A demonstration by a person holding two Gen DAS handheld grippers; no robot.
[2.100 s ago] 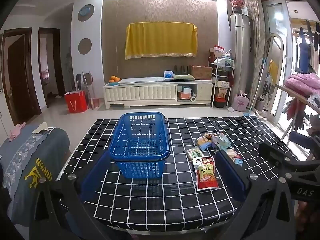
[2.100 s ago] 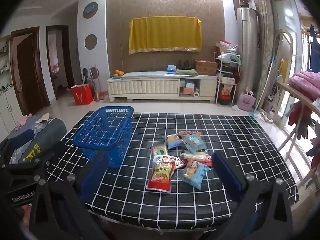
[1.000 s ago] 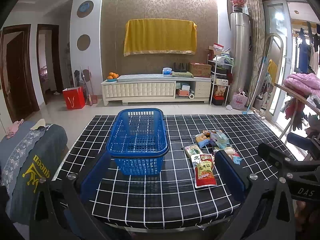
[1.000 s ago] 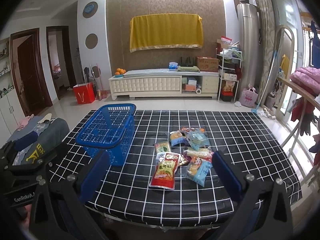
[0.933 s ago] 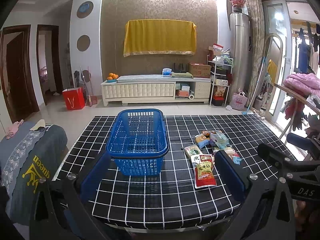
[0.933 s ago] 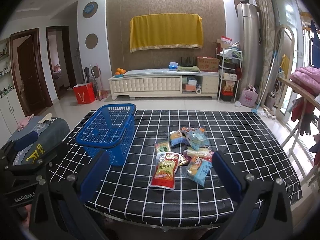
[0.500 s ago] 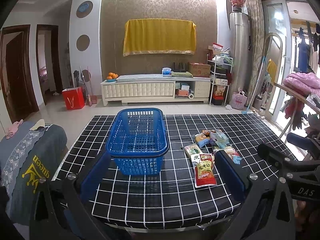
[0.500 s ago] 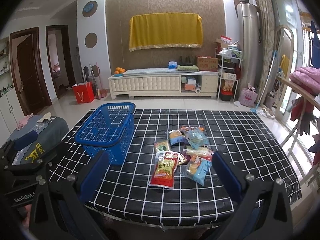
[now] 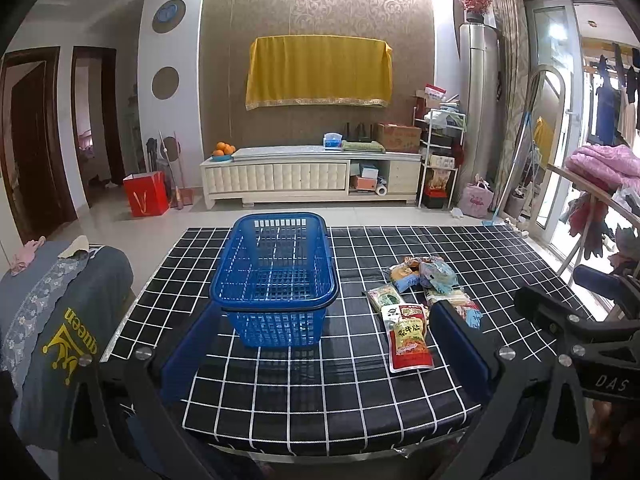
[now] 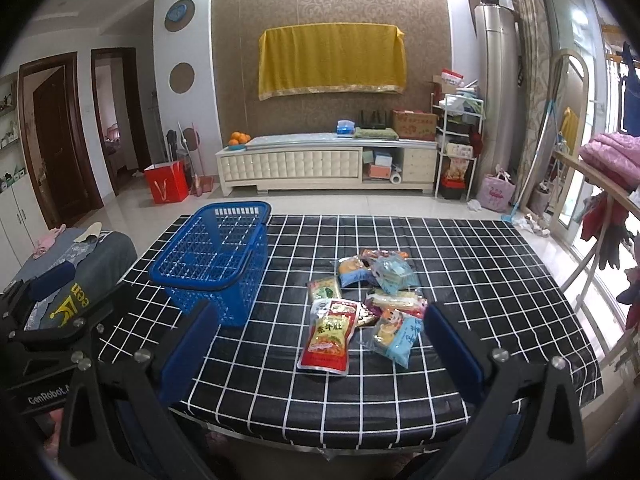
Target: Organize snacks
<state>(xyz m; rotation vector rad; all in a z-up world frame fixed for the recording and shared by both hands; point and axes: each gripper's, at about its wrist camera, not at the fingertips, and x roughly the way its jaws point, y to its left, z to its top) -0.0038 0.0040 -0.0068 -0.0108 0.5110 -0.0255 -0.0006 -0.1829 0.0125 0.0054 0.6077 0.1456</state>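
The left gripper [image 9: 326, 338] hangs back from the counter [image 9: 304, 412], jaws spread wide and empty — the blue basket [image 9: 276, 280] sits just ahead between them, nothing inside it. The right gripper [image 10: 320, 344] is likewise wide open and empty, with the pile of snack packets [image 10: 372, 292] lying ahead within its span, the red packet [image 10: 330, 334] nearest. Sorting looks not yet begun. The next move likely calls for the right jaws to drop onto the red packet and pinch it flat — then carry it left to the basket.

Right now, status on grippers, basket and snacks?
Both jaws open, empty, short of the table. Blue basket empty. Snack packets piled right of it, red packet nearest. Nothing in the way.
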